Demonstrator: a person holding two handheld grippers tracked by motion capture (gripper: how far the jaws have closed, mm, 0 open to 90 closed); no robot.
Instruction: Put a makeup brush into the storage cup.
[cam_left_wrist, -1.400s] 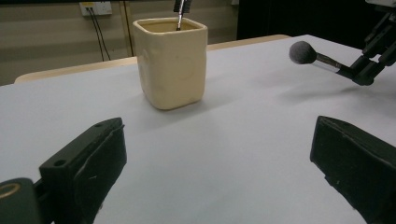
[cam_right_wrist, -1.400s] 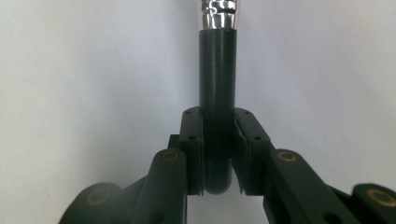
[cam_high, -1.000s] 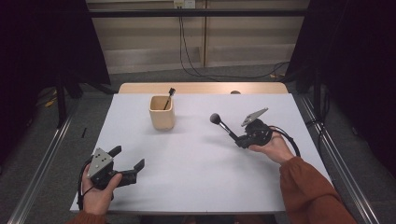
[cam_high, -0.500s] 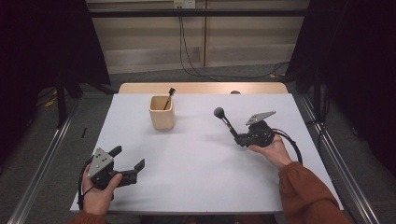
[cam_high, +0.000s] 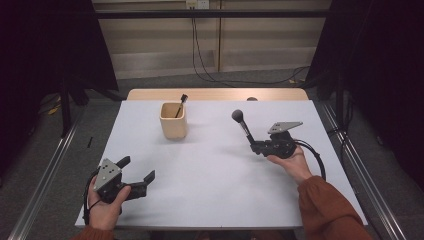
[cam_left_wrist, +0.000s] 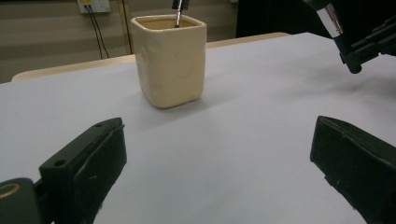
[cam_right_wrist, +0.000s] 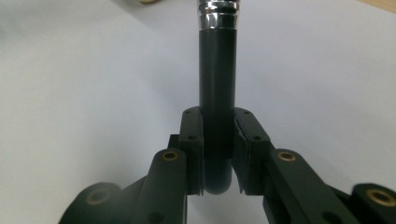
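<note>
I hold a makeup brush (cam_high: 245, 128) in my right gripper (cam_high: 256, 147). My right fingers (cam_right_wrist: 192, 140) are close together and squeeze the black handle of the brush from both sides, near its bottom end. The brush has a shiny silver ring higher up the handle and a round dark fluffy head at the top. It leans up and away from my hand, with its head tipped toward the cup (cam_high: 173, 120).

The cup is my landmark. It is a pale yellow, square-ish cup that stands upright on the white counter (cam_high: 210, 185). Another brush (cam_high: 180, 103) stands inside the cup and sticks out over its rim, leaning to the far side.

The brush I hold is to the right of the cup, near it but not touching it. It is up in the air above the counter. My right hand (cam_high: 292, 163) is farther right of the cup and closer to me.

My left gripper (cam_high: 134, 175) is on the near side of the cup, well apart from it, and a bit to the left. My left fingers (cam_left_wrist: 95, 161) are spread wide with nothing between them. They point toward the cup.
</note>
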